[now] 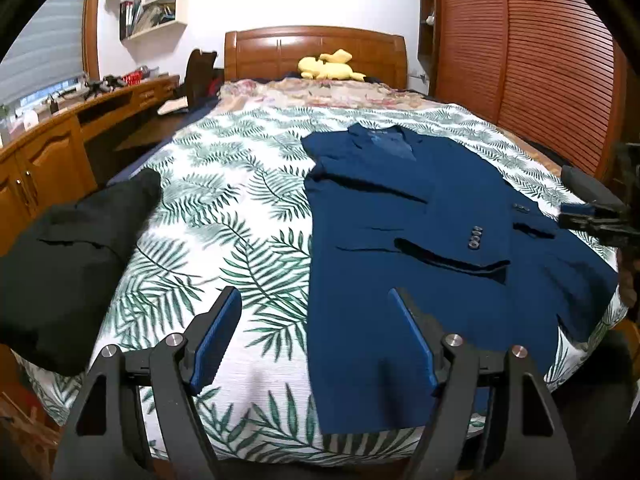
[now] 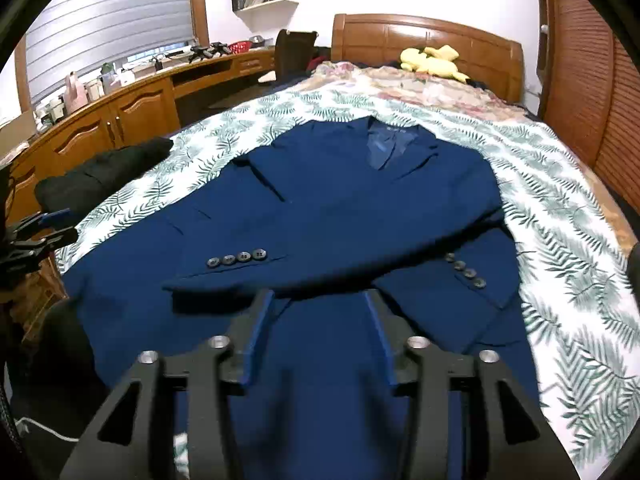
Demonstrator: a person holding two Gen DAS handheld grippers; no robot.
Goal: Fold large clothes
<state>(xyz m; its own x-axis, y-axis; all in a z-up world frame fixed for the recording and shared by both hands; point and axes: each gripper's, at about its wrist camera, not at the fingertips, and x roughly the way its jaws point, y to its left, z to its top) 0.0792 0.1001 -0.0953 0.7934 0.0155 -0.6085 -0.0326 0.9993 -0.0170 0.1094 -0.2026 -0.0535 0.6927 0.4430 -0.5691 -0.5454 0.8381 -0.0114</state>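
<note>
A suit jacket [image 2: 332, 200] lies flat on the bed [image 2: 560, 240], collar toward the headboard [image 2: 428, 40], both sleeves crossed over its front. A second folded garment [image 1: 76, 248] rests at the bed's left edge, well apart from it. A plush toy [image 1: 330, 66] sits before the headboard. A desk [image 2: 120, 112] runs along the left.

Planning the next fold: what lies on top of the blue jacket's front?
Both sleeves lie crossed over the blue jacket; its front buttons beneath are covered.
</note>
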